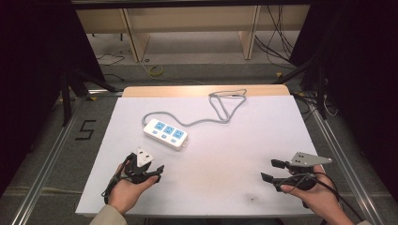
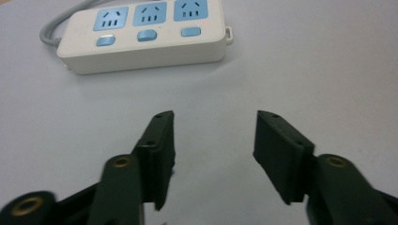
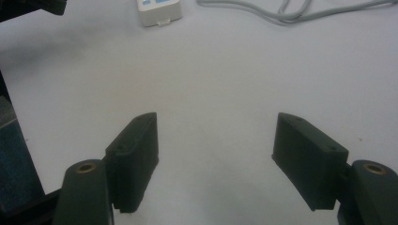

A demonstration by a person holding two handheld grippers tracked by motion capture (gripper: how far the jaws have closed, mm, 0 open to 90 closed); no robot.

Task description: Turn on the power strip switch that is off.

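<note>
Both grippers low over table (image 1: 211,140), jaws apart: left gripper (image 2: 213,136), right gripper (image 3: 216,140).

**Even overhead light, soft focus up close**

The white worktop (image 1: 206,154) is brightly and evenly lit from above, while the surroundings beyond it fall into near-black. Shadows are faint; a soft grey smudge lies near the power strip (image 3: 159,11) in the right gripper view. Both gripper views blur at the bottom edge, and the high view is slightly grainy.
</note>
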